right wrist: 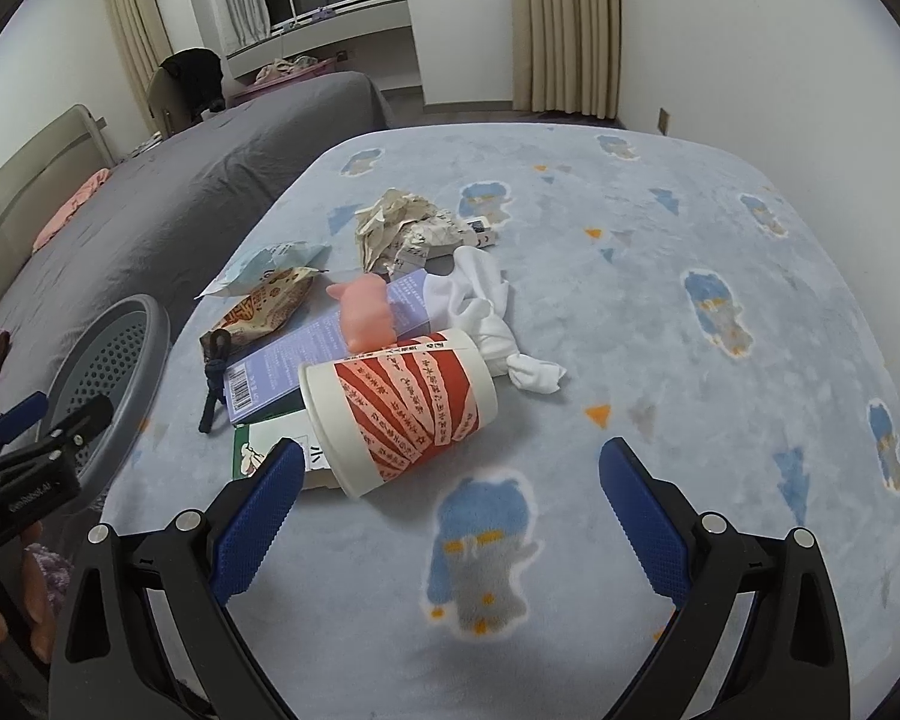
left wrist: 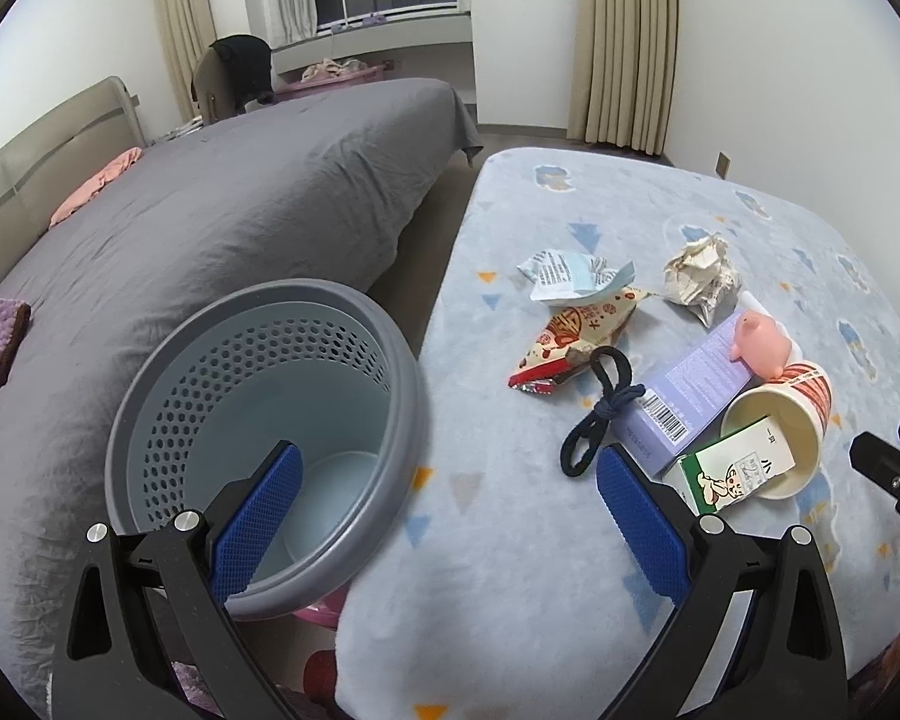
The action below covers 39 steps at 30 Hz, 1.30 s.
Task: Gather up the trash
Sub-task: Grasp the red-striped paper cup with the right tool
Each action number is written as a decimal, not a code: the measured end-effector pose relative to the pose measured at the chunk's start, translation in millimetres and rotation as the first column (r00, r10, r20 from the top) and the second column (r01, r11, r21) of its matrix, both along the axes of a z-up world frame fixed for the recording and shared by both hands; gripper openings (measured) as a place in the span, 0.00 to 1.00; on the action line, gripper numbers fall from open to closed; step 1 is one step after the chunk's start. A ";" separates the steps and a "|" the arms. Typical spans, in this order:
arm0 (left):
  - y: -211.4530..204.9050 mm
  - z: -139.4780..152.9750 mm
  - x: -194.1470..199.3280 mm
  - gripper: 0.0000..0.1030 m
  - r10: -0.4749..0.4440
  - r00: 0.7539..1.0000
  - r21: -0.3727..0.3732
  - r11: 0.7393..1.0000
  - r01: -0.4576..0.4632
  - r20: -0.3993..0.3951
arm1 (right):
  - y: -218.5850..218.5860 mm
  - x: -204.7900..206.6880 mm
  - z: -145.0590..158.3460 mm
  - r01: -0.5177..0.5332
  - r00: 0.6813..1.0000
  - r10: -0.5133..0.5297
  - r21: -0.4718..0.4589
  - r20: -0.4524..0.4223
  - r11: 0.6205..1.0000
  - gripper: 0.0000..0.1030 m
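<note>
Two grippers spread wide, paper cup [right wrist: 402,408] red-striped, purple box [left wrist: 684,390] barcoded

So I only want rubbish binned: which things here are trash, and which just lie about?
Trash job:
paper cup
milk carton
crumpled paper
snack wrapper
torn packet
bin

Lying about:
pink toy pig
hair tie
white sock
purple box

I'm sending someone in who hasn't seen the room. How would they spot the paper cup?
Look at the blue patterned blanket beside the grey bed, where a cluster of litter lies. At the near end of it, the paper cup lies on its side against a green-and-white carton. It alone is round, white with red stripes.
</note>
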State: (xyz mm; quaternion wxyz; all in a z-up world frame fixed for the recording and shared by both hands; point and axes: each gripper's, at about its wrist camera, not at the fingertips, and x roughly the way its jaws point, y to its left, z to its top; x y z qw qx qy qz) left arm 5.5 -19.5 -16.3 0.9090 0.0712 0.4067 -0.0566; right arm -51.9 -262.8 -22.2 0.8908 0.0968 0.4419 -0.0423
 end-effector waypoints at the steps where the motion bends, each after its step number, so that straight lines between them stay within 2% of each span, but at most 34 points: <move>1: -1.1 -1.1 0.7 0.94 -0.001 1.000 0.003 1.000 0.001 -0.002 | 0.8 1.8 -1.4 -0.014 1.000 0.014 0.006 -0.007 1.000 0.91; 12: -11.1 -7.9 5.5 0.94 -0.011 1.000 0.018 1.000 0.012 -0.020 | -0.4 35.7 -20.7 -0.134 0.987 0.141 0.093 -0.078 0.987 0.91; 28: -20.3 -12.8 9.0 0.94 -0.024 0.999 0.022 0.999 0.025 -0.031 | -6.3 69.3 -39.3 -0.236 0.958 0.253 0.130 -0.134 0.963 0.91; 35: -20.8 -14.1 9.0 0.94 -0.025 0.999 0.027 0.999 0.026 -0.032 | 2.1 73.6 -37.8 -0.280 0.949 0.294 0.129 -0.111 0.951 0.91; 39: -19.8 -14.2 8.8 0.94 -0.024 0.999 0.027 0.999 0.024 -0.028 | 2.9 71.8 -36.0 -0.280 0.950 0.297 0.164 -0.095 0.946 0.90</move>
